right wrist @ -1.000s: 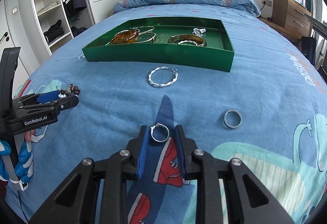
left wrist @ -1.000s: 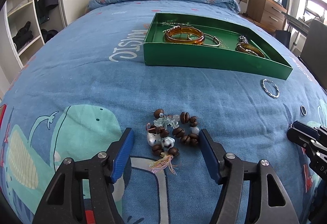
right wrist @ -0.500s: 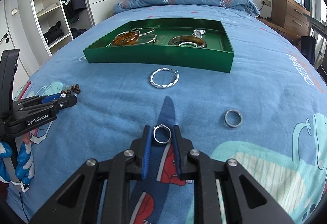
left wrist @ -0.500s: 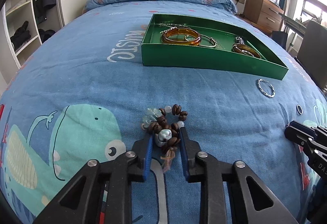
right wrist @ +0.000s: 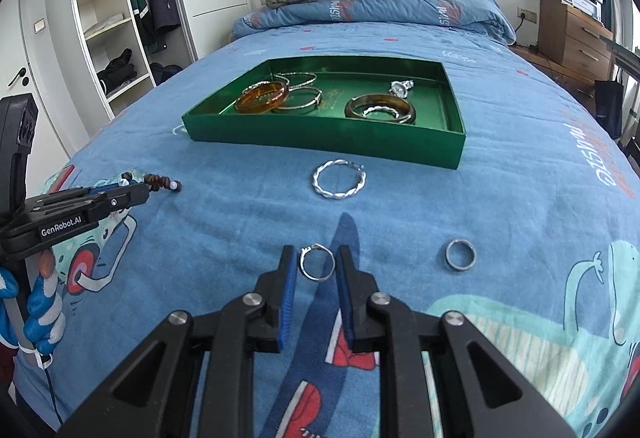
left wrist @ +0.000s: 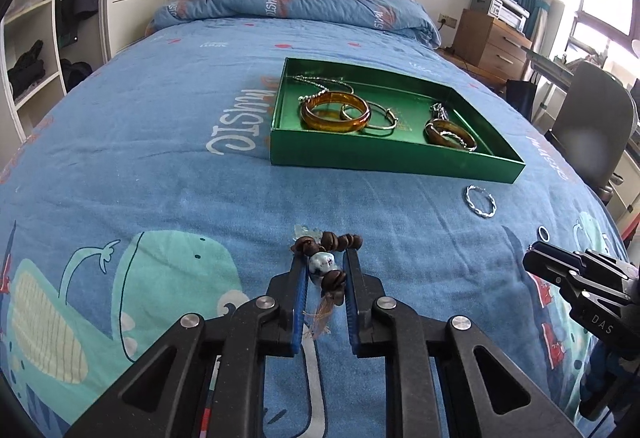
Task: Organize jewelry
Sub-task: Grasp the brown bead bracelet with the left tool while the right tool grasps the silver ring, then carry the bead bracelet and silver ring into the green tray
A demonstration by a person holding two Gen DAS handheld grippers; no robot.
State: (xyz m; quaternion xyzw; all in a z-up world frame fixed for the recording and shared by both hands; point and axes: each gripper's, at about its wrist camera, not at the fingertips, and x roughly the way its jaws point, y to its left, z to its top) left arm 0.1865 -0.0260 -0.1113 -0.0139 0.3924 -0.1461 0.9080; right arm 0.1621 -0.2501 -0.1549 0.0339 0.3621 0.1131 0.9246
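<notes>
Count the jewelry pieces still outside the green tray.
4. Beaded bracelet in the left claw; thin ring between the right claw's fingers; twisted silver hoop before the green tray; dark band ring at right. Others may be hidden.

1. Blue bedspread (right wrist: 500, 174) w/ teal whale prints, red bits, white lettering.
2. Shiny green rectangular tray (right wrist: 320, 140), upper centre.
3. Amber translucent bangle (right wrist: 262, 97) inside tray; darker brown bangle (right wrist: 380, 109) beside it.
4. Silver twisted hoop (right wrist: 339, 179), centre.
5. Brown-bead bracelet (left wrist: 326, 258) w/ pale blue-white bead.
6. Black grippers, blue pads (right wrist: 289, 298).
</notes>
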